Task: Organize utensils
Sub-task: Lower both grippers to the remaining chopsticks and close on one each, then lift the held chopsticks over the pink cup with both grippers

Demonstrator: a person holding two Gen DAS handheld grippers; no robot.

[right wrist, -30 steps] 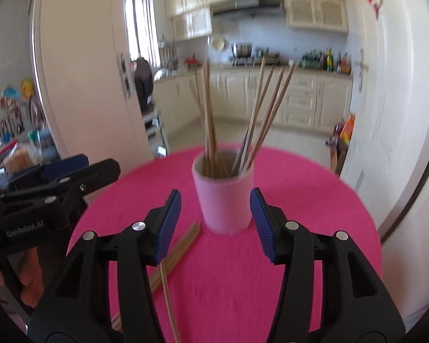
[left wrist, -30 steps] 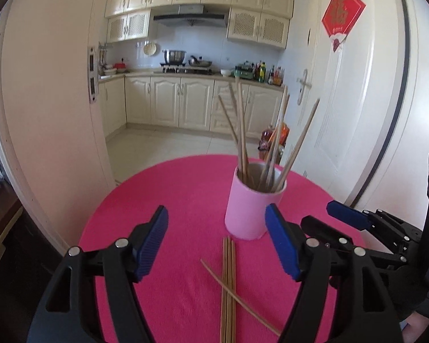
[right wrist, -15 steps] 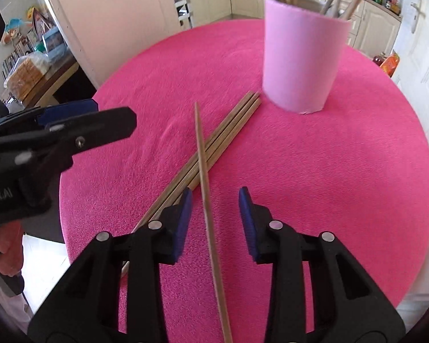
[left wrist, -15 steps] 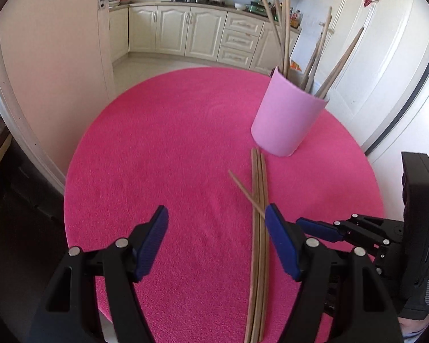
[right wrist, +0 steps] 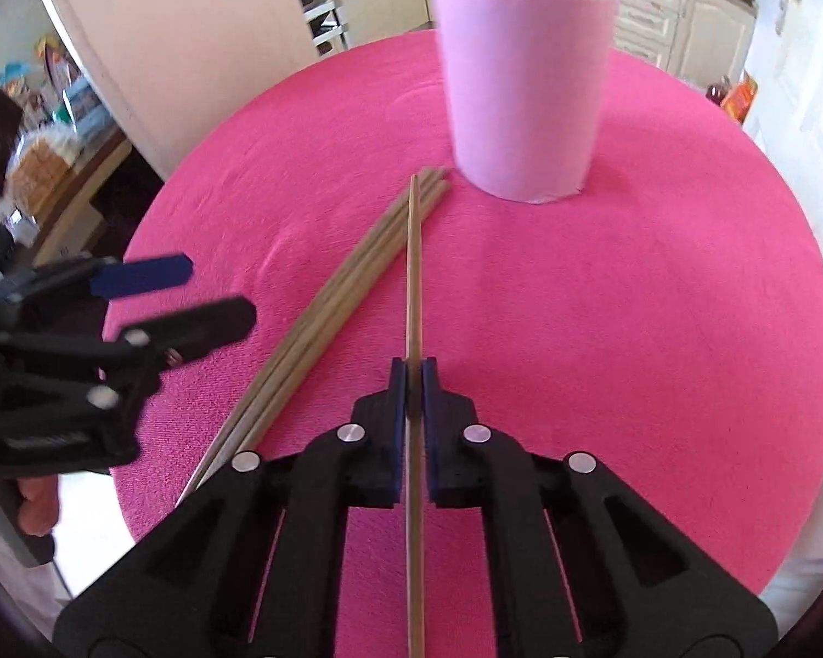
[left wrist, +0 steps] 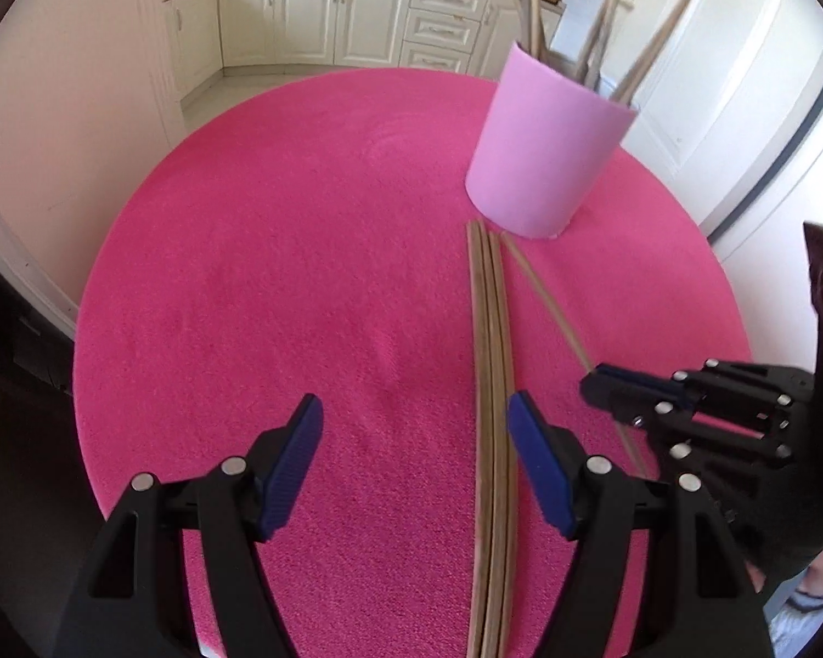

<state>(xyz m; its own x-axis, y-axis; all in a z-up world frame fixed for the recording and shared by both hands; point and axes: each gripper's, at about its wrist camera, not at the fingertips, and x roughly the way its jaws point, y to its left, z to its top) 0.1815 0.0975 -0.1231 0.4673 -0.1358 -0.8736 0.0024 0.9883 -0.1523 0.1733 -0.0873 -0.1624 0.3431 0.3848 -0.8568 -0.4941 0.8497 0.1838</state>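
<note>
Chopsticks [left wrist: 491,362] lie on the table [left wrist: 280,252] before the cup [left wrist: 543,153] (touching it).

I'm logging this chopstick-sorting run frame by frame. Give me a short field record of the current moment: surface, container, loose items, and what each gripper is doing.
surface: round pink table
container: pink cup, upright, holding several chopsticks
loose items: bundle of three chopsticks lying flat beside the cup
right gripper: shut on single chopstick, which points toward the cup
left gripper: open, holding nothing, bundle near its right finger
</note>
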